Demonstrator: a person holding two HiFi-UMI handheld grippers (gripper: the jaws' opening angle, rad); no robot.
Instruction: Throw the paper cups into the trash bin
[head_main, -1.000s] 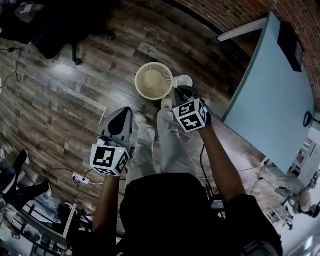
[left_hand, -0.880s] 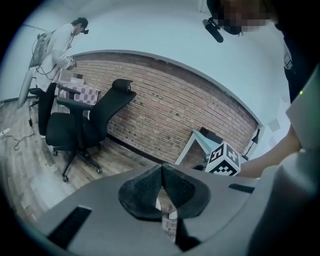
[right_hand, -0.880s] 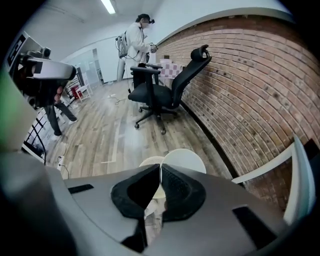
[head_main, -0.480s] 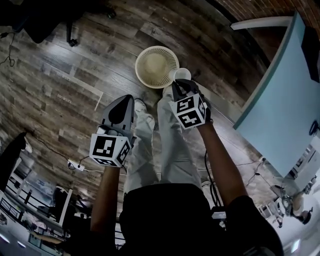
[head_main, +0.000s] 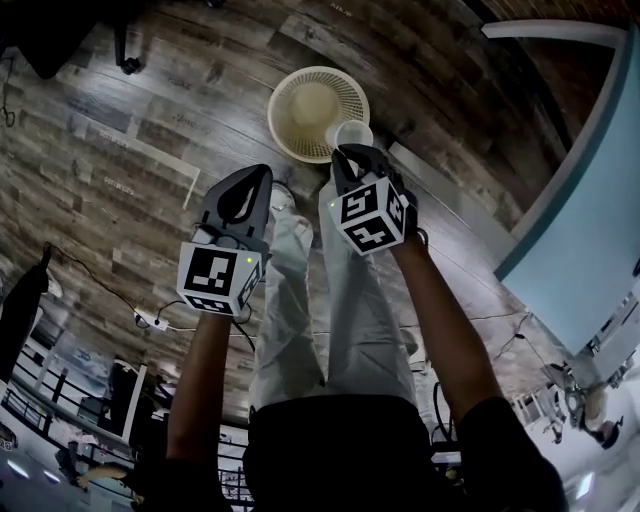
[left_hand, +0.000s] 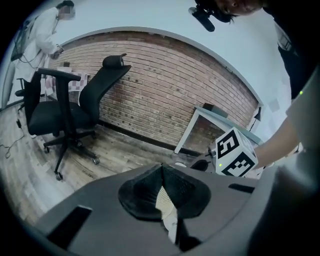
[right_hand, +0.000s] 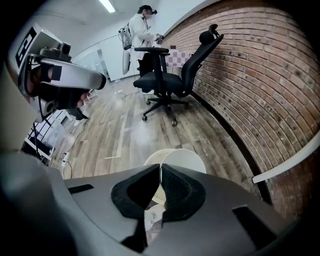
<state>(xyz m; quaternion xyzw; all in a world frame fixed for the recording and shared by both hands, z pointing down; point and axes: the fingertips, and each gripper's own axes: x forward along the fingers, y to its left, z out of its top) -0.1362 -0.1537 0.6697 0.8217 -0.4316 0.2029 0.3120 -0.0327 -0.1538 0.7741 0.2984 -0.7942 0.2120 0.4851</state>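
Both tongs have sunk nearer the bin (head_main: 285, 95) since a second ago.

Head view: the right tongs (head_main: 350, 152) pinch the cup (head_main: 353, 134) by its wall, mouth up and axis roughly upright, over the bin's near rim. The left tongs (head_main: 258, 180) hang beside them over the floor (head_main: 120, 120).

Left gripper view: the left tongs (left_hand: 162, 167) are closed and empty.

Right gripper view: the right tongs (right_hand: 160, 167) clamp the cup (right_hand: 184, 160) above the bin (right_hand: 152, 159).
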